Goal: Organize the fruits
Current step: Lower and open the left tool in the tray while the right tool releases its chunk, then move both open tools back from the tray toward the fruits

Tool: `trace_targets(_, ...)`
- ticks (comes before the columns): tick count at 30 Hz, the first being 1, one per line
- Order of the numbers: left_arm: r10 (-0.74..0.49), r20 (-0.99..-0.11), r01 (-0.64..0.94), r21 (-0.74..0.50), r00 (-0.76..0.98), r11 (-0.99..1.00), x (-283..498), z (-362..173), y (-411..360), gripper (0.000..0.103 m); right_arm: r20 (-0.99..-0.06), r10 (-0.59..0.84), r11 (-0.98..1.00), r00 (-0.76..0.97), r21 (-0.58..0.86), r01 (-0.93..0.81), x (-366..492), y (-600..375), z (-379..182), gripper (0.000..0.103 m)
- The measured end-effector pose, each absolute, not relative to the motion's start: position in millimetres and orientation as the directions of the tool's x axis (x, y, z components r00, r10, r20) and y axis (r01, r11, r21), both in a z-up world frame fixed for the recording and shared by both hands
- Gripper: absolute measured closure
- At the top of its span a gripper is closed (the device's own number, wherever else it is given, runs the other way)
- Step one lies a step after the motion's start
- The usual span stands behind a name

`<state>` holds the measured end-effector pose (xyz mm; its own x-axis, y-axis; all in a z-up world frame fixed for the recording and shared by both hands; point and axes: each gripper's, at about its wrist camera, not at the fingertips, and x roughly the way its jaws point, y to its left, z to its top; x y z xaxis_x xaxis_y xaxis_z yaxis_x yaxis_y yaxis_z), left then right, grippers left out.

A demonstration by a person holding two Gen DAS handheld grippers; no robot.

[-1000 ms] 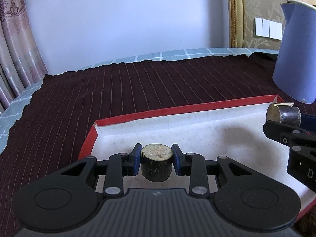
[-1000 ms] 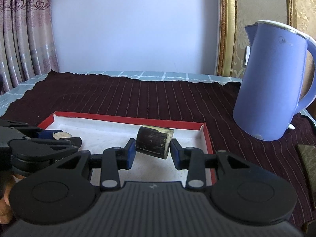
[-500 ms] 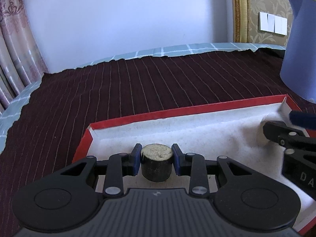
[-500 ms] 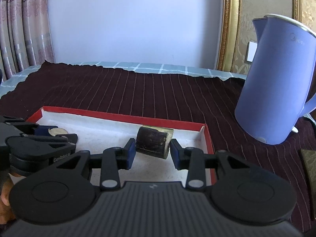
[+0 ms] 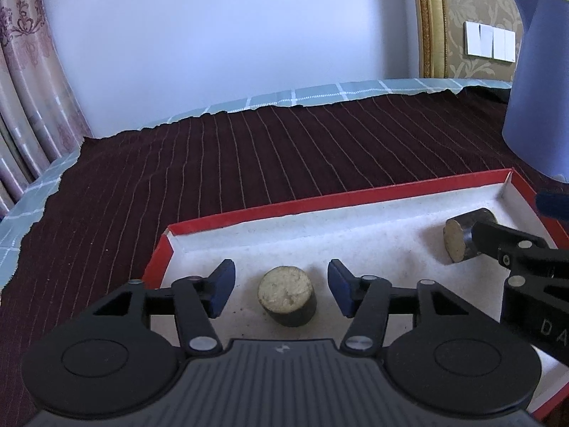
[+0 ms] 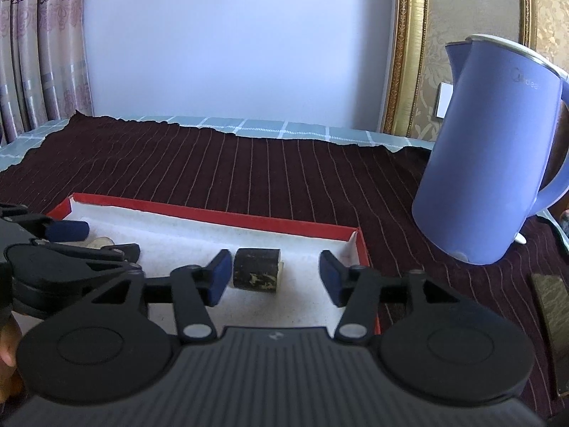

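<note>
Red tray point(image 5: 341, 197): right fruit piece point(image 5: 462, 238) part-hidden behind right hand-held gripper point(image 6: 274, 277); left hand-held gripper point(image 5: 281, 288) likewise just opened, piece point(image 5: 287, 295) released; kettle point(image 5: 540, 99) cropped.

Left tongs point(image 5: 281, 288) just opened, pads now clear of the upright sugarcane piece point(image 5: 287, 296) standing free in the red tray point(image 5: 320, 203) — right tongs point(image 6: 274, 277) opened too, releasing the second sugarcane piece point(image 6: 256, 273), now lying on its side, touching the left pad only
</note>
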<state>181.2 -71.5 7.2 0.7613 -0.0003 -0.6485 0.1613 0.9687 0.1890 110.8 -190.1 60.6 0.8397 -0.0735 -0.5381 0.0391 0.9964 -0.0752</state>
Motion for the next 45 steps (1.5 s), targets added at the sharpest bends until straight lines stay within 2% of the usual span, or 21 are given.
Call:
trace_targets(4,0.000,-0.654,0.158,0.183,0.756,0.970,178,7,-68,0.046,-0.535,-0.073,0.997,0.841,-0.074,0.040,108,-190,62,0.041)
trace_targets(6,0.002,-0.655,0.154,0.180,0.756,0.971,175,8,-65,0.046,-0.528,-0.078,0.996,0.846,-0.079,0.042,104,-190,63,0.034)
trace_targets(10,0.001,-0.658,0.145,0.167,0.753,0.975,169,10,-59,0.046,-0.517,-0.076,0.996,0.853,-0.076,0.043,96,-191,64,0.028)
trace_targets(12,0.002,-0.659,0.143,0.166,0.752,0.976,166,10,-56,0.046,-0.509,-0.076,0.996,0.857,-0.071,0.046,91,-191,64,0.021)
trace_targets(16,0.009,-0.652,0.131,0.166,0.758,0.977,159,11,-53,0.037,-0.490,-0.079,0.996,0.868,-0.082,0.045,79,-188,66,0.011)
trace_targets(21,0.011,-0.654,0.124,0.160,0.757,0.979,148,11,-47,0.037,-0.472,-0.080,0.995,0.878,-0.096,0.039,66,-182,68,0.000)
trace_targets(45,-0.044,-0.642,0.112,0.066,0.766,0.991,93,16,-19,0.037,-0.447,-0.100,0.994,0.889,-0.001,0.112,16,-179,69,0.000)
